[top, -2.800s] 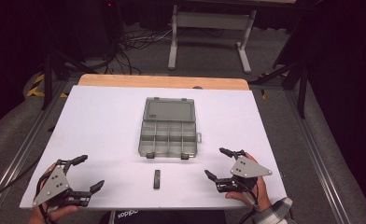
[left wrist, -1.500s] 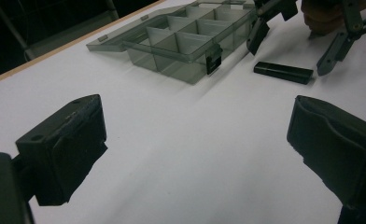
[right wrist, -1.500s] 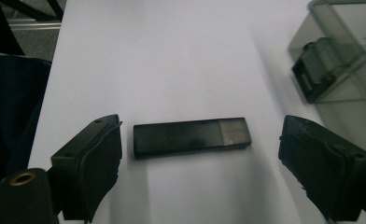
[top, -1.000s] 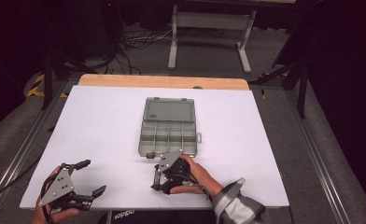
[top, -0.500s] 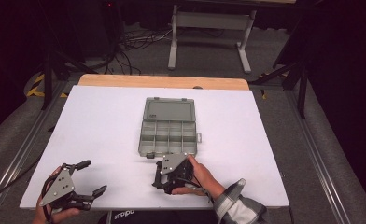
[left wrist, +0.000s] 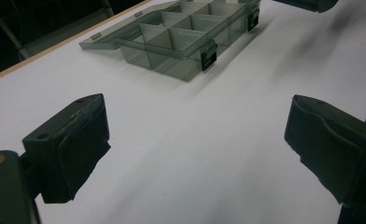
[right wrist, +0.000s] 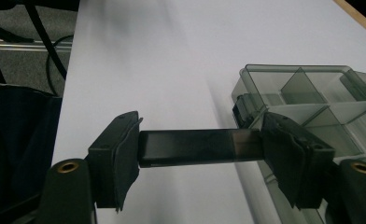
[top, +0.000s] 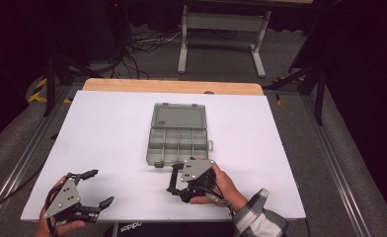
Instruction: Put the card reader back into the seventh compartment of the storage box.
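The right gripper (right wrist: 200,149) pinches a dark bar (right wrist: 197,147) endwise, just beside the open box (top: 177,133). The left gripper (top: 92,187), jaws spread, sits well apart from the box.

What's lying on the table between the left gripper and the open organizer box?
Nothing: the left gripper view shows bare white table from the left gripper up to the organizer box.

Upside-down "adidas" lettering on the person's dark garment (top: 132,227) at the table's near edge.

Translucent smoky plastic box (top: 177,134), glossy black bar (right wrist: 197,147)
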Motion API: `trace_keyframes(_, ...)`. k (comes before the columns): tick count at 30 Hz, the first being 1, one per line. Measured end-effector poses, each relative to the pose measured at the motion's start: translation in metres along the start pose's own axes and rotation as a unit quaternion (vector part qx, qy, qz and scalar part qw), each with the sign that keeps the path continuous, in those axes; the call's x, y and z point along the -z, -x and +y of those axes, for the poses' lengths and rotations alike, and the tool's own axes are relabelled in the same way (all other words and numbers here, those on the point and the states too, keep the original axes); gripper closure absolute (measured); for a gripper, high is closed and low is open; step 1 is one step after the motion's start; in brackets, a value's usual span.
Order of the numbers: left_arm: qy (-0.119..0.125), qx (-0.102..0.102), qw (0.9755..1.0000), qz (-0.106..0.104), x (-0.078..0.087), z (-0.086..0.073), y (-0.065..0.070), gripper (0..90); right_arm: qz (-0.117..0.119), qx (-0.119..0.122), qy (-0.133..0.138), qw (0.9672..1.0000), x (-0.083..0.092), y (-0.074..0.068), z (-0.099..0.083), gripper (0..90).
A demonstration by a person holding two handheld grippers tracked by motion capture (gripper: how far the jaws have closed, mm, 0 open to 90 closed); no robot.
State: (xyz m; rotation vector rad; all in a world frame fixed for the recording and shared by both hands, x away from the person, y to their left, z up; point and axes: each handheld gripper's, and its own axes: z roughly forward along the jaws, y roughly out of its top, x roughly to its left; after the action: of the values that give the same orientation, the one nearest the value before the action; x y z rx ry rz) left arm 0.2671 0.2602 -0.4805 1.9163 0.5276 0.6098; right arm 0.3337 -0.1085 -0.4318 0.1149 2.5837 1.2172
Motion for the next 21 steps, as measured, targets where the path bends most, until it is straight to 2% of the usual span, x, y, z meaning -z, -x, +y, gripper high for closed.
trace_keyframes(11,0.004,0.004,1.0000,-0.001,-0.001,0.000,0.000,7.5,-0.016,0.002,0.006,0.9998,0.014,0.001,0.000,31.0)
trace_keyframes(13,-0.001,-0.001,1.0000,-0.003,-0.002,0.001,0.001,7.4,-0.021,0.001,0.008,0.9997,0.017,0.002,0.000,31.0)
trace_keyframes(21,-0.003,-0.001,1.0000,-0.002,-0.002,0.000,0.000,7.4,-0.042,-0.005,0.012,0.9990,0.026,0.008,-0.002,31.0)
